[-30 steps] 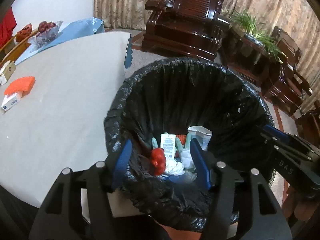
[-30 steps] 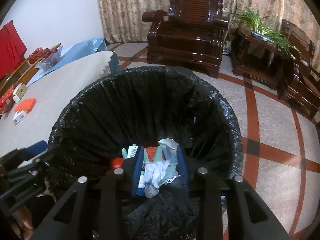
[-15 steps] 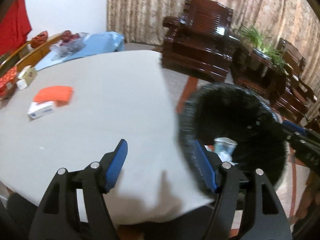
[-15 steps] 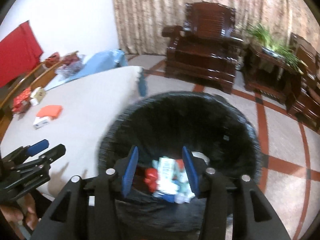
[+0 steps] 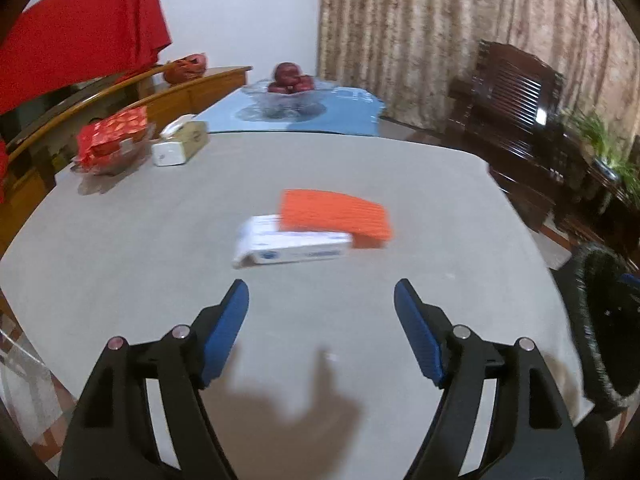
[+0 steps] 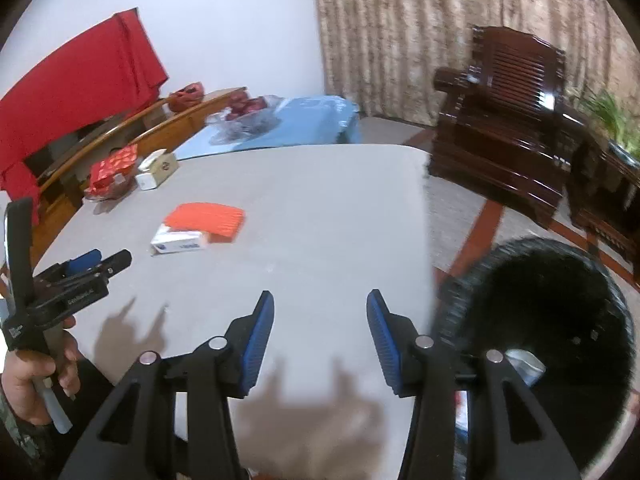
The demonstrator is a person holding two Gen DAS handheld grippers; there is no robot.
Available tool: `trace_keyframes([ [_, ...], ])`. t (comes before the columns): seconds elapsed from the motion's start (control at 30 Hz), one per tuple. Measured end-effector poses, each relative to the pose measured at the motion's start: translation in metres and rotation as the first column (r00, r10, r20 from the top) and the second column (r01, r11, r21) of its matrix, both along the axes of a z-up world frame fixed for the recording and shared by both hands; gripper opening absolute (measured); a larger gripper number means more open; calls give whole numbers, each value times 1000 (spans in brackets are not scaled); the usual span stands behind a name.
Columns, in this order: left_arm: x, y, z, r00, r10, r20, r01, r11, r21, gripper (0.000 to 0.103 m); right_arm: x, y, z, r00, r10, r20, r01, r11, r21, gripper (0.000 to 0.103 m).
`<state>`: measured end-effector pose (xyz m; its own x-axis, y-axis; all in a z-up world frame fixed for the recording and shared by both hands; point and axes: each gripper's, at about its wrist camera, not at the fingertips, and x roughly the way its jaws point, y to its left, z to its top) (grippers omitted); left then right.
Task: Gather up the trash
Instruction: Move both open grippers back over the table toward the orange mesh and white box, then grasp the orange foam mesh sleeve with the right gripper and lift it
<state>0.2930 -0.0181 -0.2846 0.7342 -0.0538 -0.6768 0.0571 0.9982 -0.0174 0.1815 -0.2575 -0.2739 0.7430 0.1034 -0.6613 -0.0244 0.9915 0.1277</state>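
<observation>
A white carton lies on the grey table with an orange packet leaning on it. My left gripper is open and empty, a short way in front of them. My right gripper is open and empty over the table's near edge; the carton and packet lie to its far left. The black-lined trash bin stands at the right beside the table, with some trash inside, and shows at the right edge of the left wrist view. The left gripper shows in the right wrist view.
At the table's far left stand a red wrapped pack in a glass dish and a tissue box. A glass bowl of red fruit sits on a blue cloth behind. Dark wooden armchairs and a plant stand beyond the table.
Both grippers have swung left, away from the bin's opening and over the table. The left gripper now faces the carton and orange packet. Both stay open.
</observation>
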Motion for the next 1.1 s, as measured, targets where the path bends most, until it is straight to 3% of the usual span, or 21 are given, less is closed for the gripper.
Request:
trace_keyframes([
  [0.33,38,53,-35,1000,22,-13,-22,1000,-3,78,82,90,-34,990,136,-29,-137,990,-30,50],
  [0.67,95,69,-74,999,10,-52,-11,1000,-8,78,160,126,-76,983,178,-49,-179,984,-22,50],
  [0.93,107,69,-84,997,-25,-67,22,999,-39,78,202,144,-88,982,184,-44,-185,983,-10,57],
  [1.1,112,68,-91,995,-26,-101,21,998,-51,78,221,143,-110,970,196,-141,-194,981,31,37],
])
